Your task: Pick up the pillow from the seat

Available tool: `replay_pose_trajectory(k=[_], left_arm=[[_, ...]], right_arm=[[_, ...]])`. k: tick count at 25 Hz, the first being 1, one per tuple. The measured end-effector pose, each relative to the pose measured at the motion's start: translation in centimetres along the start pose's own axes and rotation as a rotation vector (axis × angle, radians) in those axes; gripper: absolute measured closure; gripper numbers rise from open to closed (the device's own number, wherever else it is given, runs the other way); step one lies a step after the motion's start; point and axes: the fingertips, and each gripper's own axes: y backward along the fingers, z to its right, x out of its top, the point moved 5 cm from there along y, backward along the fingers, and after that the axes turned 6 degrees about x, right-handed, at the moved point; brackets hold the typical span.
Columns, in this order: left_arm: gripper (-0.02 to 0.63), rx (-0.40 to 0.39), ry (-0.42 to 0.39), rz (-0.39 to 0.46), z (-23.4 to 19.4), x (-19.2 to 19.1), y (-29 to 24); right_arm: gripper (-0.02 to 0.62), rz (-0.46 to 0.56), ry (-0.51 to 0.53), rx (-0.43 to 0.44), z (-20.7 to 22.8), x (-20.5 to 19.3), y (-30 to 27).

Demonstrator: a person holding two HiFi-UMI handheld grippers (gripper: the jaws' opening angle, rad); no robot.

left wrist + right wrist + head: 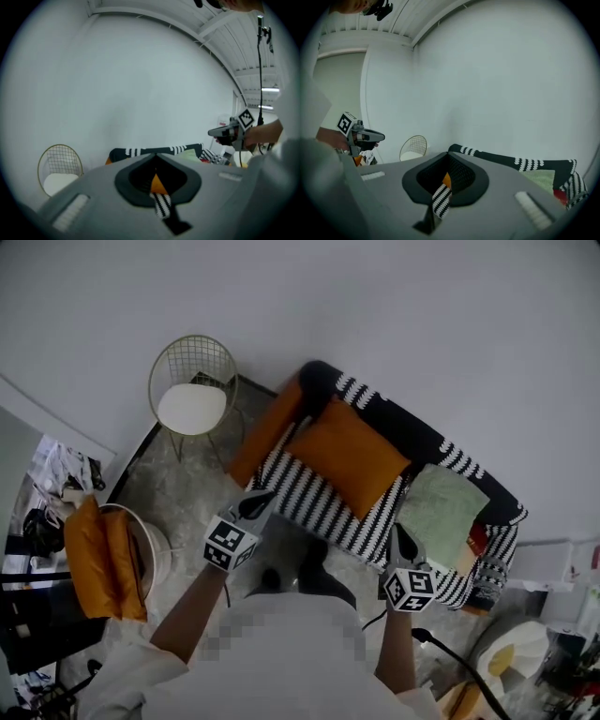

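Against the white wall [422, 315], head view: a striped sofa [314, 507] stands on grey floor [187, 493], the orange pillow [349, 463] lies mid-seat, and a wire chair [192, 390] stands off one end. Left gripper view: the left gripper [155, 157] is pinched together, empty. Right gripper view: the right gripper [447, 155] likewise.

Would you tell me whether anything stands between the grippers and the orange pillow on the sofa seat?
Nothing visible does: only bare striped seat lies between the orange pillow and the left gripper and right gripper, both shut.
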Motion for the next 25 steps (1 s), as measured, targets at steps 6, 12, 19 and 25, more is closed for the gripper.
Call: replay_pose_trajectory(k=[6, 12, 19, 25], left_arm=[[0.606, 0.033, 0.019, -0.019, -0.1, 0.8, -4.6], [0.606, 0.069, 0.026, -0.030, 0.1, 2.0, -8.9], [0.606, 0.112, 0.037, -0.041, 0.9, 3.3, -13.6], [0.606, 0.149, 0.067, -0.049, 1.2, 3.3, -17.3]], right_arm=[[0.589, -0.040, 0.004, 0.043, 4.7, 0.7, -3.2], [0.589, -0.058, 0.011, 0.093, 8.9, 1.7, -6.4], [0.589, -0.076, 0.004, 0.146, 13.7, 2.6, -8.9], [0.589, -0.082, -0.009, 0.193, 17.0, 3.1, -11.5]])
